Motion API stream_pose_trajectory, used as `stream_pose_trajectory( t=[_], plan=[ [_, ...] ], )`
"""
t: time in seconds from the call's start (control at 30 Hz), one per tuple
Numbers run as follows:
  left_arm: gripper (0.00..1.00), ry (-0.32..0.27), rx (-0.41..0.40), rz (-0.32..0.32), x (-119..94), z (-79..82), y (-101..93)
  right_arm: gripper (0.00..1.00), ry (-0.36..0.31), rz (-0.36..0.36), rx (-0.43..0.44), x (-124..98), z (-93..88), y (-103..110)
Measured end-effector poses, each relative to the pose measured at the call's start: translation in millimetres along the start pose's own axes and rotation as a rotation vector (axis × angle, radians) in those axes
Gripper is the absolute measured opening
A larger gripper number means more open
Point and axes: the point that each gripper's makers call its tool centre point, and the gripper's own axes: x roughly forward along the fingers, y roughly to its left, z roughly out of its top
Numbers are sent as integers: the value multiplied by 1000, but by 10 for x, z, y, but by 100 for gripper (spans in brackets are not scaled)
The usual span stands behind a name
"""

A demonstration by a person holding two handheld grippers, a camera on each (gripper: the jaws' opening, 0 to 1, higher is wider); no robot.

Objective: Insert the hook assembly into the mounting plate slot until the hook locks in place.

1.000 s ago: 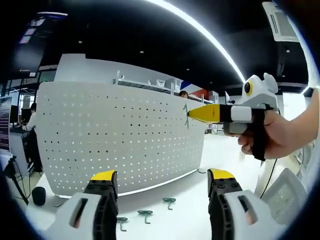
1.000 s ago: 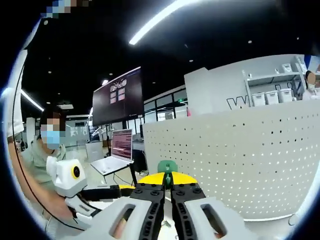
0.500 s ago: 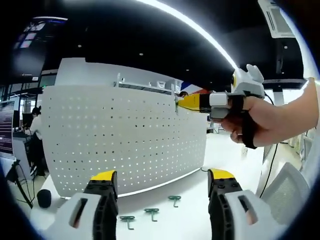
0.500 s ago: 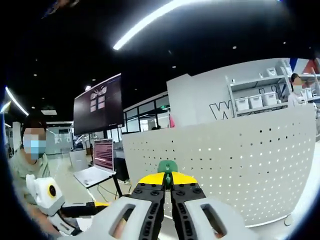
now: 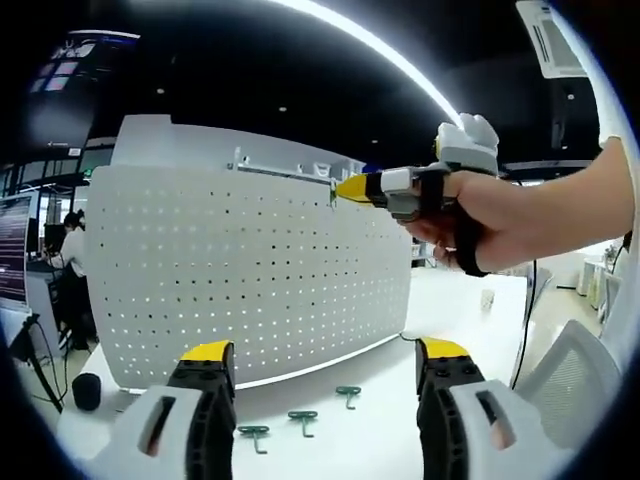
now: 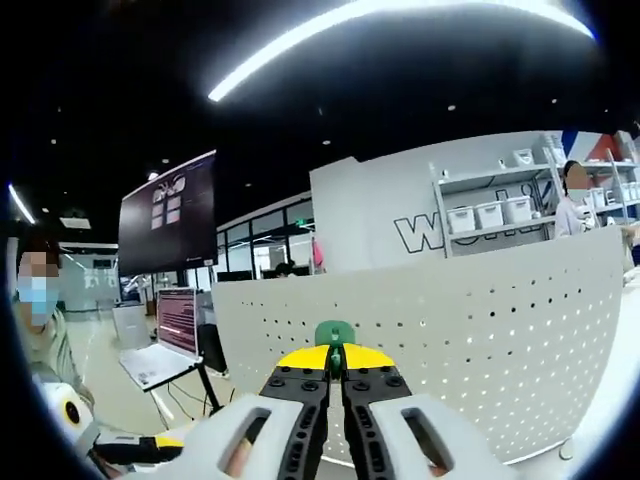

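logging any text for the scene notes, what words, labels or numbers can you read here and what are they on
"W": large dark letters on the white wall behind the shelves; only the first reads, the rest are hidden or blurred.
Big dark hanging screen: pale blocks of text, too small to read.
Laptop screen: lines of text, too blurred to read.
Pegboard, green hooks, right gripper: no text.

Green hook [image 6: 334,334] before upright white pegboard [image 6: 480,340]
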Motion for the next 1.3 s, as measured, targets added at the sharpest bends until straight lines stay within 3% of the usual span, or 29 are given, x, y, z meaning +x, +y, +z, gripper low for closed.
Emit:
stream_pose_trajectory(
  t=[0.6, 1.3],
  plan=[
    [75, -16, -9, 32, -22, 13, 74, 1, -11, -57, 21, 289, 13, -109],
    [75, -47, 17, 26, -40, 81, 51, 1, -33, -88, -56, 663, 4, -70]
  ],
)
